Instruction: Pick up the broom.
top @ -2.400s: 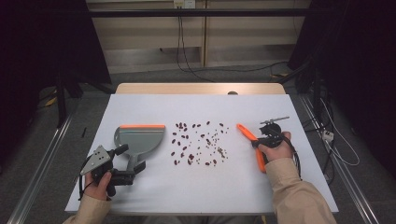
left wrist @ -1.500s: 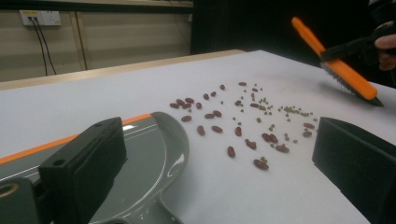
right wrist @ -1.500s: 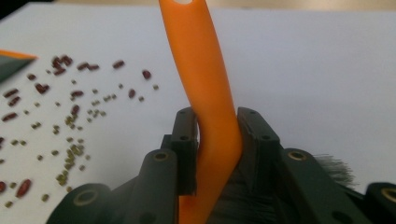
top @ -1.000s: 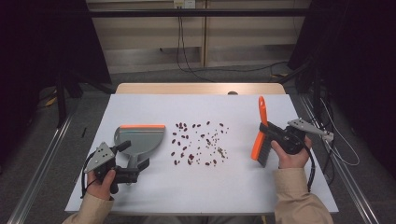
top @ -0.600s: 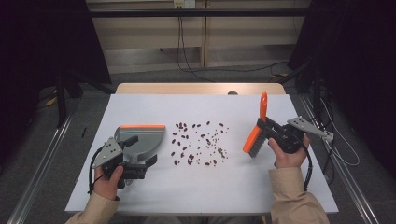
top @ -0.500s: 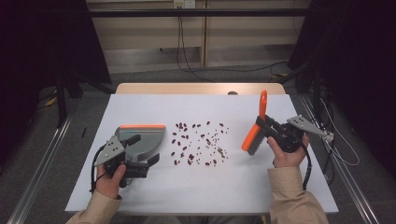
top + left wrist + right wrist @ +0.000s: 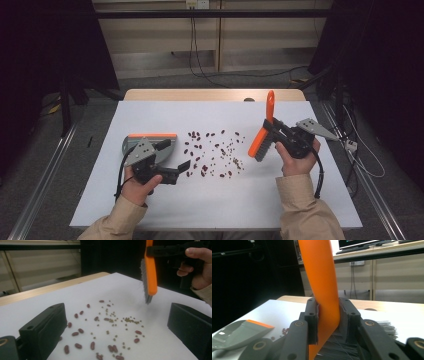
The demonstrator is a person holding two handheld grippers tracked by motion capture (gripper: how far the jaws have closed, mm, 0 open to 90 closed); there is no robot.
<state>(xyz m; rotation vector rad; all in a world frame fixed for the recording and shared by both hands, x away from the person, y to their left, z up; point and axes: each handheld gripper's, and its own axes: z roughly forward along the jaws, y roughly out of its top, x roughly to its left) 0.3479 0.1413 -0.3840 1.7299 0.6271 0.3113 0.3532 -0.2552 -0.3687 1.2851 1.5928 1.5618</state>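
Table (image 7: 300, 200): white sheet under both grippers; largest item, bearing all the rest.
Dustpan (image 7: 150, 142): grey with an orange lip, lying flat just beyond the left gripper (image 7: 172, 172); nothing seen in it.
Brush (image 7: 262, 137): orange back, dark bristles, held off the sheet in the right gripper (image 7: 272, 131), bristle end pointing at the scatter.
Scatter (image 7: 212, 152): dark red beans and smaller green ones, loose on the sheet between the two grippers, ahead of the left gripper's jaws.
Left gripper state: jaws stand wide apart, nothing between them; not on the dustpan.
Right gripper state: jaws clamped on the brush's orange handle (image 7: 322, 290).
Progress: brush picked up; dustpan not yet gripped; sweeping judged not begun, all beans still to collect.
View differences: left gripper view separates the green beans (image 7: 130, 320) from the red; right gripper view shows the clamp on the handle; high view shows dustpan, scatter and brush in one line.
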